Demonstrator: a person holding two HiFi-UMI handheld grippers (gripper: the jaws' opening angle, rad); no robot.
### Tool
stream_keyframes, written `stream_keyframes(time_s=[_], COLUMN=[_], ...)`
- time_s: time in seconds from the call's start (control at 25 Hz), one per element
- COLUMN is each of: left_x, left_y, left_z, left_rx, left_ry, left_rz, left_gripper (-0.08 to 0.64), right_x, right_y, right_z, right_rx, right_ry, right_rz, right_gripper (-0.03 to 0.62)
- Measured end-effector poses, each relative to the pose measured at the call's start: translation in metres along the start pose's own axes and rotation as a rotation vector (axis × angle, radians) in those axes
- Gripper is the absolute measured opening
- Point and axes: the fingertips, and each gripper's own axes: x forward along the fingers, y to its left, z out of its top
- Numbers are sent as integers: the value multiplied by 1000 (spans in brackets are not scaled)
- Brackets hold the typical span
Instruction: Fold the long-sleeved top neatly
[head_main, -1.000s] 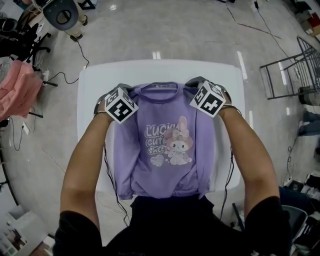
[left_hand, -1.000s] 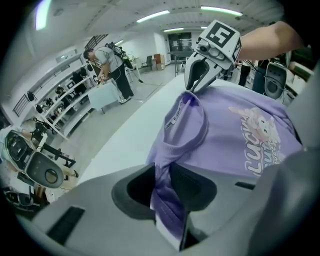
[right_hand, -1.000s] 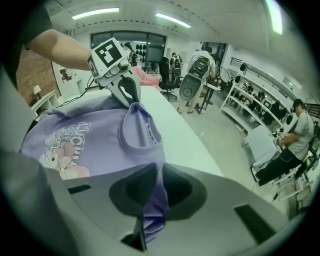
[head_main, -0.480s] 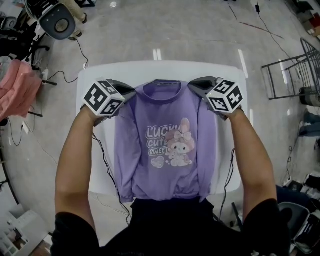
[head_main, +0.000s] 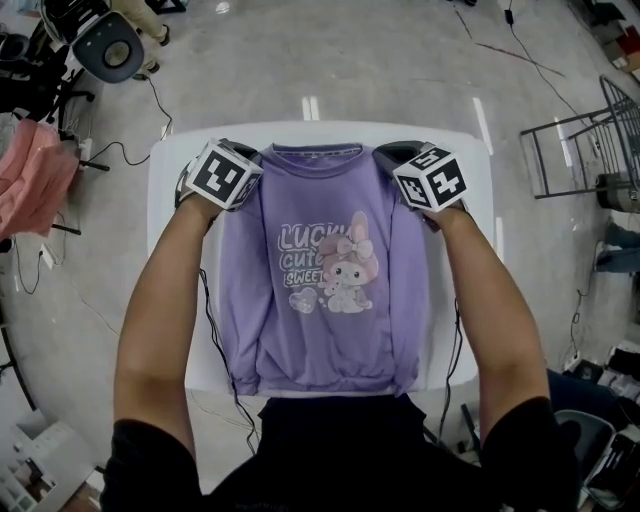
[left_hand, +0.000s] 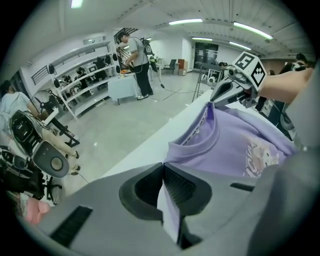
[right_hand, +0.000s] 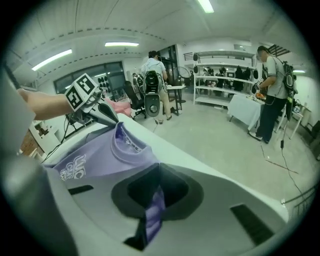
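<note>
Lab-workshop hall: equipment shelving (right_hand: 220, 75) beyond the right gripper (right_hand: 152, 210), ceiling strip lights (right_hand: 121, 44) above it, trailing floor cables (head_main: 160, 97) left of the left gripper (head_main: 252, 158).

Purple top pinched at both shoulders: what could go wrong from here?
The left gripper and right gripper each clamp only a thin fold of the purple top at a shoulder, so fabric might slip out under a pull. Its hem lies at the near edge of the white table; an uneven pull could skew it or drag it off.
</note>
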Motion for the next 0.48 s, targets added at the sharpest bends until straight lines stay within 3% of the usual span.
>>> stream_keyframes(time_s=[0.32,0.36,0.44,0.48], left_x=[24,22,15,8], left_y=[-5,-4,-5,-6], left_z=[-11,-9,-5,-5], left_rx=[-21,-10,-1,-10], left_ry=[53,41,3,-18], left_rz=[131,138,127,112], left_gripper=[14,14,31,70], right_x=[16,15,9,2], right_y=[-8,-9,-8,-7], right_z=[-19,-18,-17,-16], right_rx=[-42,-46,-30,-13], right_ry=[83,78,56,37], right_rz=[-172,-182,-173,-159], right_gripper=[17,32,143,161])
